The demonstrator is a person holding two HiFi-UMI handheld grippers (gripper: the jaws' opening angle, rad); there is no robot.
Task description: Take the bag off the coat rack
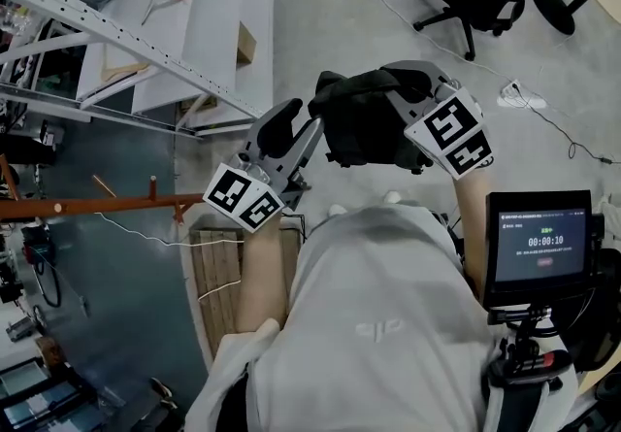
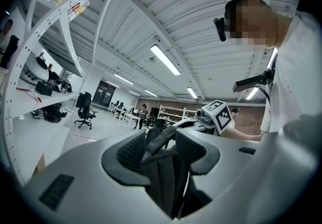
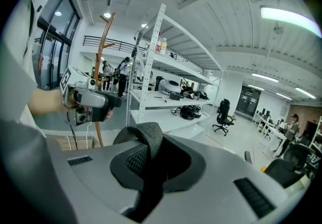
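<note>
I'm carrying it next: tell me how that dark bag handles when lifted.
Probably floppy: the bag slumps between the left tongs and right tongs. Its strap folds over, so likely soft fabric. Two pinches carry it: probably light.

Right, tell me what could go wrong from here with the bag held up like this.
1. Each gripper clamps only fabric: the left hand-held gripper pinches a bunched fold of the bag, and the right hand-held gripper holds one looped strap. Either might slip and let the bag swing down.
2. A white cord trails over the floor by the coat rack; a step that way could snag it.
</note>
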